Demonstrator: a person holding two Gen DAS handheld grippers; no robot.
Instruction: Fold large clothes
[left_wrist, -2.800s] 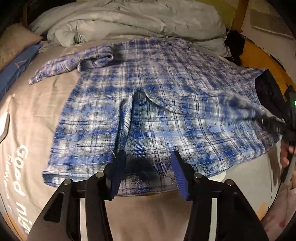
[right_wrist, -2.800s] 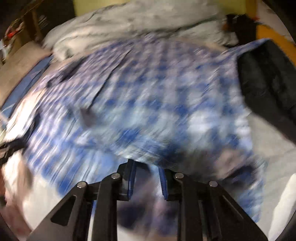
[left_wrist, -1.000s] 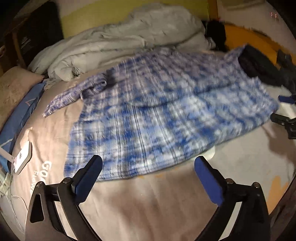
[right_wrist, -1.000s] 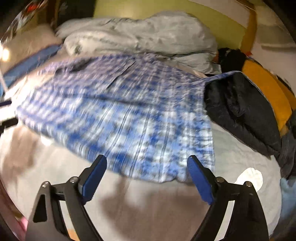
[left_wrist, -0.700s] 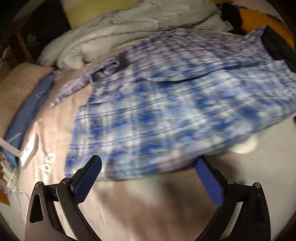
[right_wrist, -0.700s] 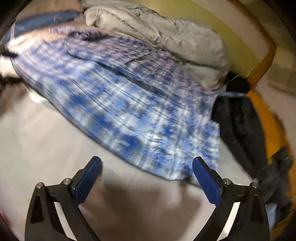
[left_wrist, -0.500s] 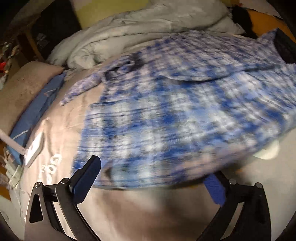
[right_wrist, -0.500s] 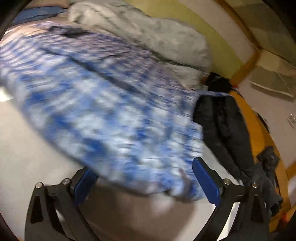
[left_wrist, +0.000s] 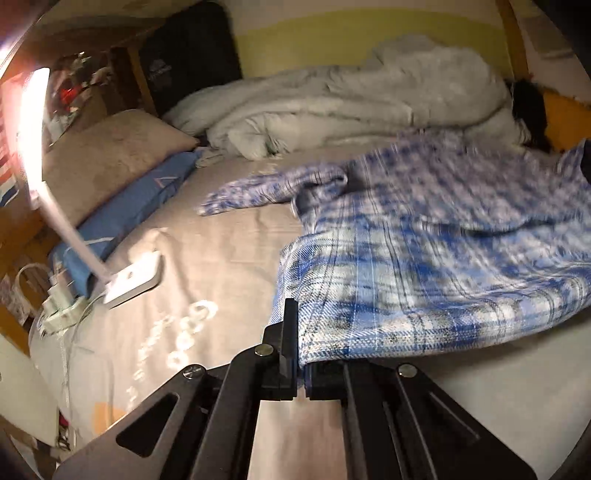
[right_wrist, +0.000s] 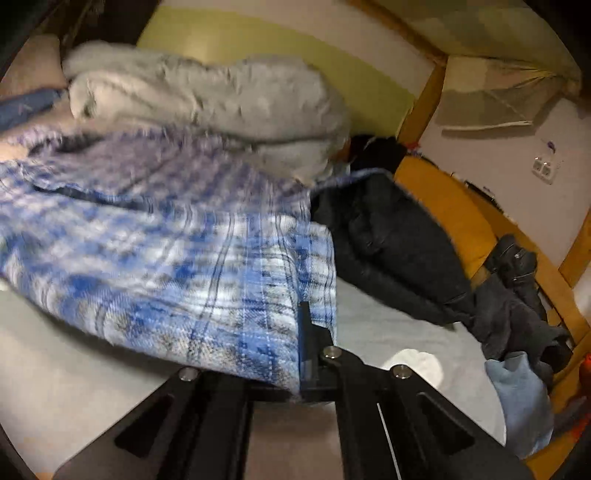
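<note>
A blue and white plaid shirt (left_wrist: 436, 258) lies spread on the bed; it also shows in the right wrist view (right_wrist: 177, 254). My left gripper (left_wrist: 301, 354) is shut on the shirt's near left hem corner, the cloth draped over its right finger. My right gripper (right_wrist: 295, 362) is shut on the near right hem corner, with cloth covering its left finger. One sleeve (left_wrist: 258, 192) trails out to the left. The hem looks lifted a little off the sheet.
A grey sheet (left_wrist: 207, 266) covers the bed. A crumpled grey duvet (left_wrist: 351, 107) lies at the back. A pillow (left_wrist: 107, 162) and a lamp base (left_wrist: 133, 277) are at the left. Dark clothes (right_wrist: 399, 251) lie at the right, a light blue cloth (right_wrist: 521, 391) near the edge.
Both grippers were wide open short of the hem. They have moved out to the two hem corners and shut on them, and the shirt edge has risen.
</note>
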